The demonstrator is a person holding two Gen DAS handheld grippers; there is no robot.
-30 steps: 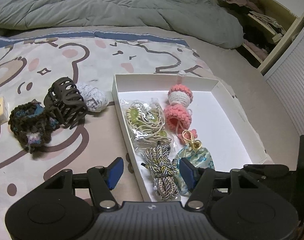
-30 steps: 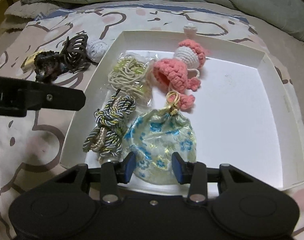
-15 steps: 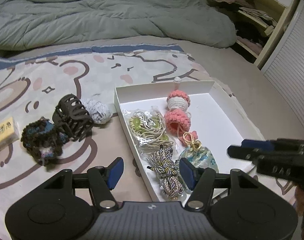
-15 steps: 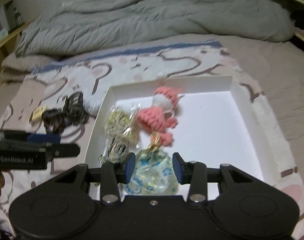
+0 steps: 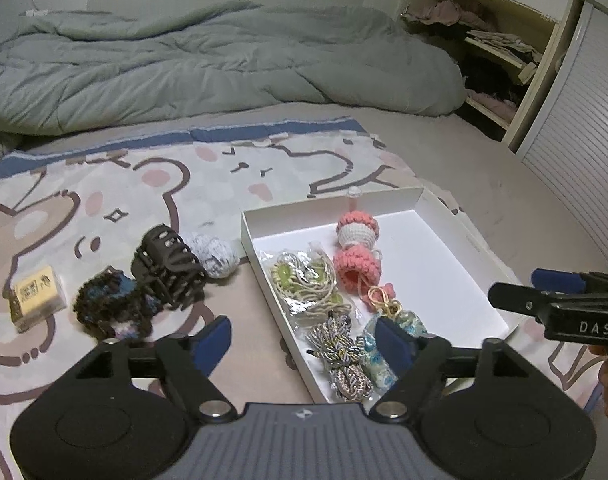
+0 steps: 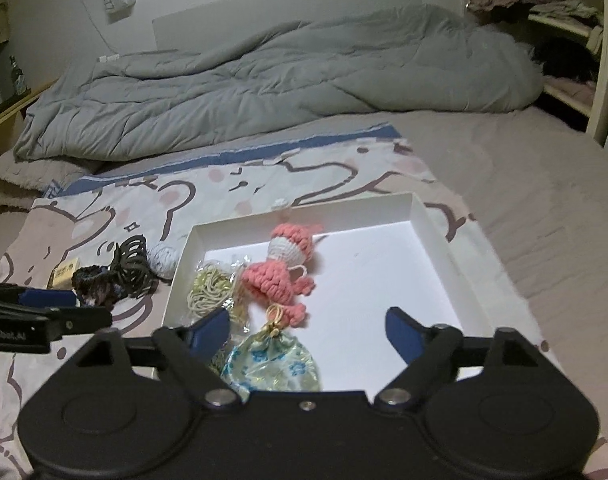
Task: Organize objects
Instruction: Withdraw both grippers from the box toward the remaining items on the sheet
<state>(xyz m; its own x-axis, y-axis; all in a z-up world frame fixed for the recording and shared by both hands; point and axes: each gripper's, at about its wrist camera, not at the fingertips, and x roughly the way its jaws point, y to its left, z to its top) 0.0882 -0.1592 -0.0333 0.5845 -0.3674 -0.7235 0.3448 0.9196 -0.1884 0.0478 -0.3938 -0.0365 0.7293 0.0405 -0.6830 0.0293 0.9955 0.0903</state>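
A white box [image 5: 459, 252] [image 6: 435, 232] lies on the bed and holds a pink crochet toy [image 5: 355, 256] [image 6: 282, 268], a bag of hair ties [image 5: 307, 284] [image 6: 208, 292], a braided cord [image 5: 339, 354] and a blue floral pouch [image 5: 373, 350] [image 6: 272, 364]. Left of the box lie a dark claw clip [image 5: 166, 272] [image 6: 132, 264], a white knit ball [image 5: 214, 254], a dark scrunchie [image 5: 112, 308] and a small yellow pack [image 5: 36, 294]. My left gripper [image 5: 304, 340] hovers above the box's near left corner, jaws opening, nothing between them. My right gripper [image 6: 307, 330] hovers over the pouch, jaws opening, empty.
A grey duvet [image 5: 208, 68] is heaped across the far side of the bed. Open shelves with clothes [image 5: 487, 52] stand at the right. A cartoon-print blanket [image 5: 152, 184] lies under the objects. A small white knob [image 5: 353, 192] sits just behind the box.
Both grippers have risen and drawn back from the box, and both sets of jaws have spread wider. The pouch stays in the box. The right gripper now shows at the left view's right edge.
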